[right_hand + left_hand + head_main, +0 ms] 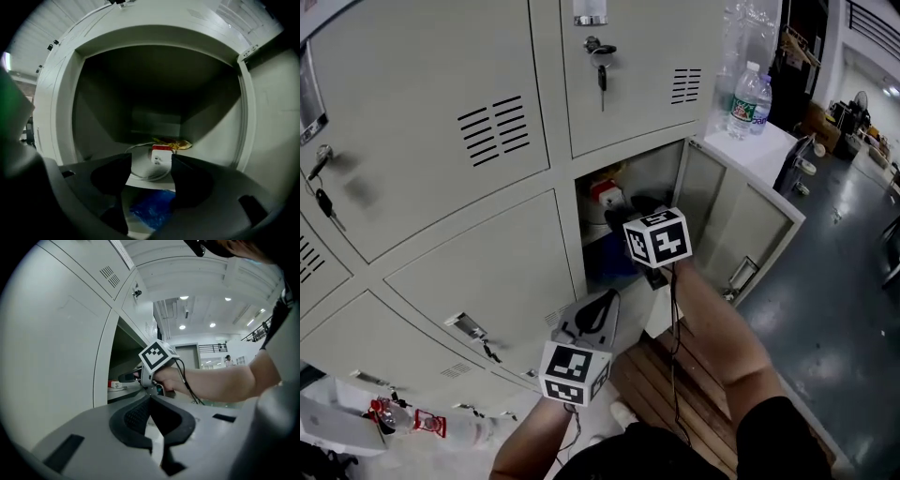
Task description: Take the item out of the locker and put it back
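Observation:
The item, a small red-and-white plug block (160, 155) with a white cable, lies on the shelf inside the open locker (154, 84); in the head view the plug block (605, 195) shows at the shelf's left. My right gripper (150, 164) is open at the locker's mouth. Its jaws stand on either side of the block as seen from behind and do not touch it. From the head view my right gripper (639, 208) reaches into the compartment. My left gripper (598, 309) hangs lower, outside the locker, shut with nothing in it (150, 401).
The locker door (741, 225) stands swung open to the right. A yellow-brown wrapper (176, 143) lies behind the block, and something blue (152, 208) sits below the shelf. Two bottles (750, 98) stand on a white top at right. Keys hang in the neighbouring doors (600, 56).

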Tool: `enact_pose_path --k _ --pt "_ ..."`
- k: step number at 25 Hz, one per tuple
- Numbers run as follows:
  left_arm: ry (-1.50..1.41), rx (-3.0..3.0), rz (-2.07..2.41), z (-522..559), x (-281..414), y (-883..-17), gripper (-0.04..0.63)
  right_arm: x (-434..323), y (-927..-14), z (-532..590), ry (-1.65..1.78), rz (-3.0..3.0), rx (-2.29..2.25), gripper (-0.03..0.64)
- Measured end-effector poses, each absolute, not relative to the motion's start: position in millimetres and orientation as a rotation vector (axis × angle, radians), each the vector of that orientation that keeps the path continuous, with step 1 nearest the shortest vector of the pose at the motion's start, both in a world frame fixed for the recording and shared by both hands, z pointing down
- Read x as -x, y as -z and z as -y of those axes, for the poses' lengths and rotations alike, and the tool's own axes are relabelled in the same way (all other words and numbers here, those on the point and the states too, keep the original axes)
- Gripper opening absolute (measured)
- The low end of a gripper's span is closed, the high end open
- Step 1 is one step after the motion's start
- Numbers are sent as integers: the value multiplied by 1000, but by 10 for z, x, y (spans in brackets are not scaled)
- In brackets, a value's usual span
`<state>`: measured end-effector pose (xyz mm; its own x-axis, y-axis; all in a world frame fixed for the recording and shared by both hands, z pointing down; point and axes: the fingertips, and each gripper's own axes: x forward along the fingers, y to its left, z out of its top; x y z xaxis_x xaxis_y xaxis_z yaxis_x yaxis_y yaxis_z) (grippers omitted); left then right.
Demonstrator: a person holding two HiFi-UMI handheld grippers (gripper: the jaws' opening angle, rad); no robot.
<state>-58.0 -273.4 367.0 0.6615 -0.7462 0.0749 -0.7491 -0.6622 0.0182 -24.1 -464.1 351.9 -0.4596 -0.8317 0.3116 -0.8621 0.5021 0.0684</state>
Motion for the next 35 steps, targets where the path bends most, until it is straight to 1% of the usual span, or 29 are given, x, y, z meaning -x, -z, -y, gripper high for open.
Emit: enact_pose_path --k 18,30,35 --pt "-105 -2812 1300 3075 384 -3696 5 401 -3659 5340 -183 2280 -1236 322" --pt "-133 -2816 1326 3098 441 -3721 5 462 -3830 5619 -230 2150 -1219 321" --pt "-129 -2812 1330 3107 459 -3717 5 493 -3846 5607 -242 2147 -1186 301"
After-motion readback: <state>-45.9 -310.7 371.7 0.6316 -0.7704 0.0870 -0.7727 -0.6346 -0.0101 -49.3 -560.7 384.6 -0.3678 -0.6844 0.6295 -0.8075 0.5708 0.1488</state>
